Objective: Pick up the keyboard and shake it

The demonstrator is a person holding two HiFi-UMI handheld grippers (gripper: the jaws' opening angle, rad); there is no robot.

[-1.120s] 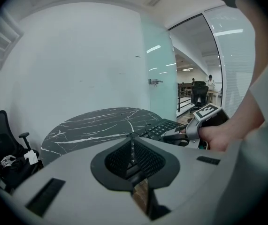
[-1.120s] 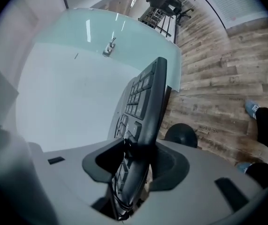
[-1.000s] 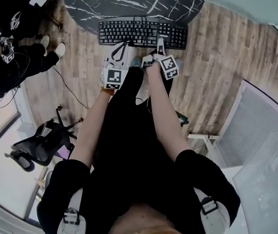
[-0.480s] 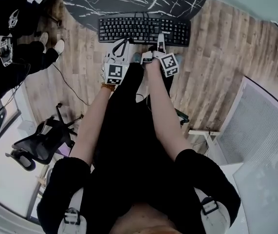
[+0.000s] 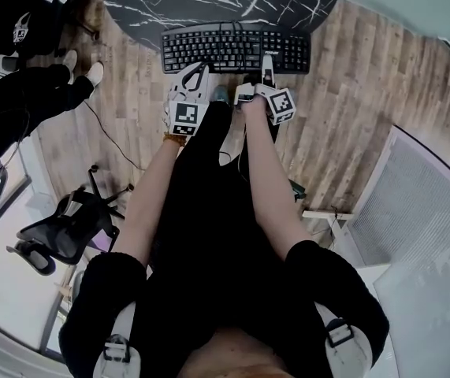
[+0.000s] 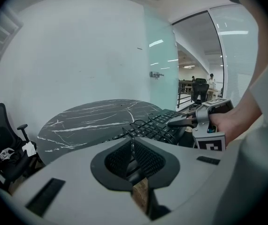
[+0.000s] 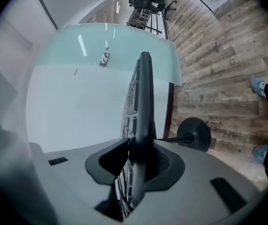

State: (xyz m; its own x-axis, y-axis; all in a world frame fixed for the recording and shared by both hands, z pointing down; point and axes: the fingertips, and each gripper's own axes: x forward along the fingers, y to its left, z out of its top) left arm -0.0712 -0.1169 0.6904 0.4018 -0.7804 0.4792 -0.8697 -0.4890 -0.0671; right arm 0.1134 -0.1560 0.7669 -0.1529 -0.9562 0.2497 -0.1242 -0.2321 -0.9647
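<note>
Bright, even indoor light with soft, faint shadows on the wood floor (image 5: 351,93); ceiling strips (image 6: 227,32) glow far off and leave white glare streaks on the glass panel (image 7: 91,55). All views heavy fisheye, straight lines bowed, gripper views ringed by dark vignette. Keyboard (image 7: 143,116) edge right at the lens goes soft, head view sharp mid-frame

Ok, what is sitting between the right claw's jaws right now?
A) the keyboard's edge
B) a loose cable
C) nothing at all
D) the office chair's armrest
A: in the right gripper view the thin edge of the keyboard runs up between the jaws of the right claw, which have just been closing onto it.
</note>
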